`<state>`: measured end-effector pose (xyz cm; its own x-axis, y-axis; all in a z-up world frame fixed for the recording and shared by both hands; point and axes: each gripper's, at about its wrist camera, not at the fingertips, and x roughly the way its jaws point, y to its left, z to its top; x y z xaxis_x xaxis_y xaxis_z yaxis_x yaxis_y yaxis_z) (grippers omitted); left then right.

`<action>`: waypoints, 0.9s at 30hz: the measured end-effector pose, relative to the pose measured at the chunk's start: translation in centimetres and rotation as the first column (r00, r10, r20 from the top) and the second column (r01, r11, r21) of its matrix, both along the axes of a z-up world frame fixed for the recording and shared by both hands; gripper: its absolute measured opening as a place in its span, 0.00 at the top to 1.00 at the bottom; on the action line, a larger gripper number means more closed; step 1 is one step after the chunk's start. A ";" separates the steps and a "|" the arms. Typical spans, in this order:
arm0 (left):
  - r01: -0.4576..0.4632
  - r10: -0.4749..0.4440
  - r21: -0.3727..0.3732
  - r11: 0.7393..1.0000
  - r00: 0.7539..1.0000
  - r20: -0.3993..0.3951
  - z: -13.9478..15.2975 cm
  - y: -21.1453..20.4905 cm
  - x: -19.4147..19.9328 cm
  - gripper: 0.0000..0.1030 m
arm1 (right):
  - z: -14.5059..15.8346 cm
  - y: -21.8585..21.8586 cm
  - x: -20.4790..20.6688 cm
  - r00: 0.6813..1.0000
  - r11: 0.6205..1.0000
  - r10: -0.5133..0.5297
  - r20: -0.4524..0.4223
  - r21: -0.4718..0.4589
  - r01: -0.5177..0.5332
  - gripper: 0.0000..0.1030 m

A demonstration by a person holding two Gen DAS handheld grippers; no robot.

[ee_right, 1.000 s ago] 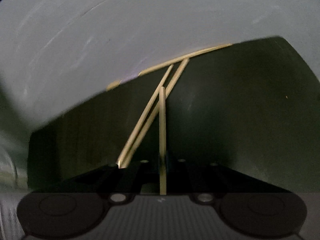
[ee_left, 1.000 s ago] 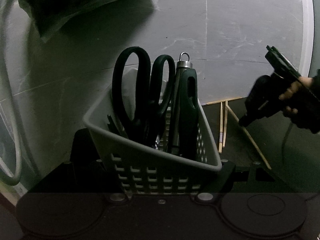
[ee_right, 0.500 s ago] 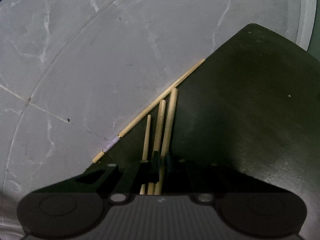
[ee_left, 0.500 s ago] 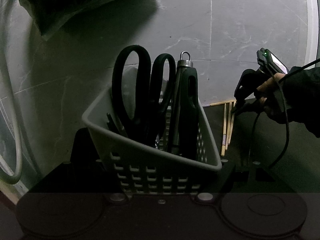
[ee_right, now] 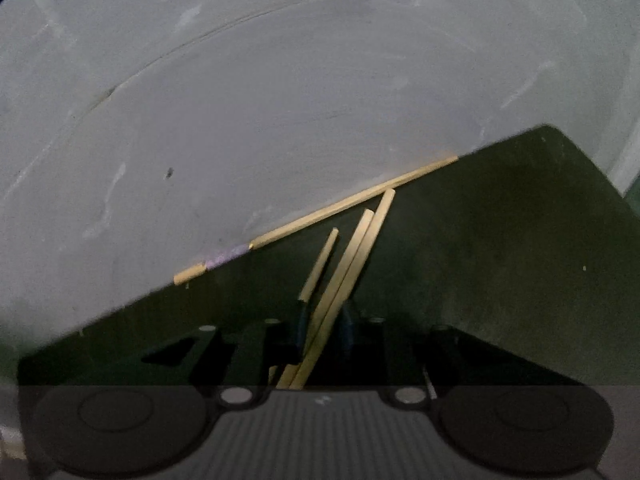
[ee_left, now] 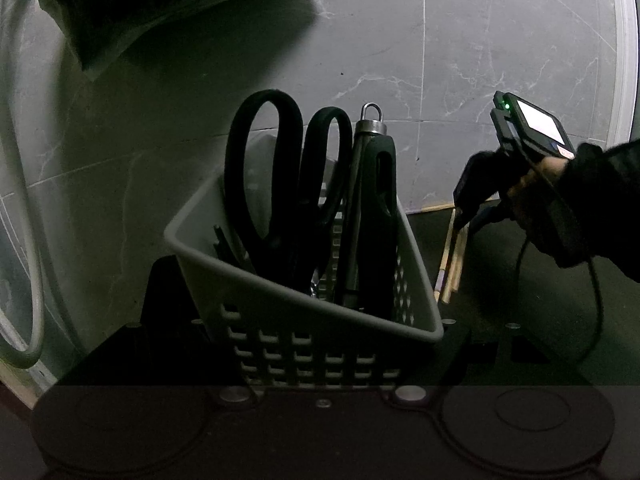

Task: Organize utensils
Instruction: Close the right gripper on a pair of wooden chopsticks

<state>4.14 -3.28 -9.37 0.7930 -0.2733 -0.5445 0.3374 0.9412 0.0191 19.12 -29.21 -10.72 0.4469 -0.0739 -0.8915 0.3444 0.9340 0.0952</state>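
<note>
A grey perforated basket (ee_left: 280,296) fills the left wrist view, and my left gripper (ee_left: 312,320) is shut on it. Black scissors (ee_left: 260,168) and a dark-handled tool with a metal ring (ee_left: 376,184) stand upright inside. To its right, my right gripper (ee_left: 464,220) points down at several wooden chopsticks (ee_left: 454,264) on a dark mat (ee_right: 480,260). In the right wrist view my right gripper (ee_right: 325,322) has its jaws opening, astride two chopsticks (ee_right: 352,264) lying side by side. A shorter stick (ee_right: 320,264) lies just left of them. Another chopstick (ee_right: 340,206) runs along the mat's edge.
A dark plastic bag (ee_left: 152,8) lies on the grey marbled floor (ee_left: 480,40) at the upper left. A grey hose loop (ee_left: 28,280) curves along the left edge. A person's dark sleeve (ee_left: 600,200) and a black cable (ee_left: 592,312) hang over the mat.
The right gripper carried a single chopstick over to the others, laid it beside them, and its jaws have parted. The left gripper and the basket have not moved.
</note>
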 end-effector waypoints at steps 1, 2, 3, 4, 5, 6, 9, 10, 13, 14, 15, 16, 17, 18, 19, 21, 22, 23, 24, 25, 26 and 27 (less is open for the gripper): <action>0.000 0.000 0.000 1.000 1.000 0.000 0.0 0.0 0.0 0.23 | 0.0 0.2 -0.3 1.000 1.000 0.018 0.004 -0.007 -0.018 0.79; 0.000 0.000 -0.001 1.000 1.000 0.000 0.0 0.0 0.0 0.23 | 0.1 0.3 -0.8 0.999 0.999 0.037 0.009 -0.011 -0.036 0.80; 0.000 0.000 -0.002 1.000 1.000 0.001 0.0 0.1 -0.1 0.23 | 0.1 0.3 -1.2 0.999 0.999 0.052 0.012 -0.012 -0.052 0.80; 0.001 -0.001 -0.002 1.000 1.000 0.001 0.0 0.1 -0.1 0.23 | 0.1 0.4 -1.5 0.998 0.998 0.067 0.016 -0.012 -0.067 0.80; 0.002 -0.002 -0.001 1.000 1.000 0.001 0.0 0.1 0.0 0.23 | 0.1 0.4 -1.8 0.996 0.996 0.085 0.019 -0.011 -0.085 0.80; 0.002 -0.002 -0.002 1.000 1.000 0.002 0.0 0.1 0.0 0.23 | 0.0 0.3 -2.1 0.994 0.995 0.102 0.024 -0.010 -0.102 0.79; 0.004 -0.004 -0.003 1.000 1.000 0.003 0.0 0.1 0.0 0.23 | 0.2 0.2 -2.9 0.990 0.991 0.134 0.044 -0.001 -0.134 0.71; 0.003 -0.003 -0.003 1.000 1.000 0.002 0.0 0.1 0.0 0.23 | 0.3 0.2 -3.2 0.990 0.991 0.134 0.049 -0.001 -0.134 0.64; 0.003 -0.003 -0.003 1.000 1.000 0.002 0.0 0.1 0.0 0.23 | 0.3 0.6 -3.8 0.987 0.989 0.151 0.052 -0.020 -0.150 0.53; 0.003 -0.003 -0.003 1.000 1.000 0.002 0.0 0.1 0.0 0.23 | -0.2 0.8 -3.6 0.986 0.987 0.157 0.051 -0.030 -0.156 0.52; 0.003 -0.003 -0.003 1.000 1.000 0.002 0.0 0.1 0.0 0.24 | -0.3 1.0 -3.7 0.985 0.985 0.166 0.050 -0.045 -0.164 0.52; 0.003 -0.003 -0.003 1.000 1.000 0.002 0.0 0.1 0.0 0.24 | -0.3 1.1 -3.7 0.984 0.985 0.170 0.050 -0.052 -0.167 0.53; 0.003 -0.003 -0.002 1.000 1.000 0.003 0.0 0.1 0.0 0.24 | -0.3 1.2 -3.7 0.984 0.984 0.169 0.049 -0.060 -0.166 0.54; 0.002 -0.002 -0.002 1.000 1.000 0.002 0.0 0.1 0.0 0.24 | -0.3 1.2 -3.7 0.985 0.984 0.168 0.044 -0.069 -0.165 0.57; 0.002 -0.002 -0.002 1.000 1.000 0.002 0.0 0.1 0.0 0.24 | -0.3 1.3 -3.7 0.985 0.983 0.167 0.037 -0.085 -0.164 0.64; 0.002 -0.002 -0.001 1.000 1.000 0.002 0.0 0.1 0.0 0.24 | -0.5 1.4 -3.7 0.986 0.982 0.165 0.025 -0.099 -0.162 0.80; 0.003 -0.003 -0.001 1.000 1.000 0.003 0.0 0.1 0.0 0.24 | -0.5 1.3 -3.8 0.986 0.982 0.166 0.024 -0.092 -0.163 0.81; 0.002 -0.002 -0.002 1.000 1.000 0.003 0.0 0.1 0.0 0.24 | -0.5 1.2 -4.0 0.986 0.983 0.168 0.020 -0.084 -0.166 0.83; 0.002 -0.002 -0.002 1.000 1.000 0.003 0.0 0.1 0.0 0.24 | -0.5 1.1 -4.2 0.985 0.982 0.171 0.014 -0.080 -0.169 0.84; 0.002 -0.002 -0.002 1.000 1.000 0.003 0.0 0.1 0.0 0.24 | -0.5 1.1 -4.5 0.984 0.981 0.177 0.009 -0.078 -0.175 0.85; 0.002 -0.002 -0.002 1.000 1.000 0.003 0.0 0.1 0.0 0.24 | -0.4 1.1 -4.9 0.982 0.979 0.189 0.000 -0.076 -0.188 0.85; 0.003 -0.003 -0.002 1.000 1.000 0.003 0.0 0.1 0.0 0.24 | -0.3 1.2 -5.2 0.980 0.977 0.200 -0.010 -0.076 -0.200 0.85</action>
<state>4.11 -3.19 -9.36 0.7938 -0.2766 -0.5416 0.3402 0.9402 0.0185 13.97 -28.02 -11.06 0.4576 -0.0515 -0.8877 0.1503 0.9884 0.0202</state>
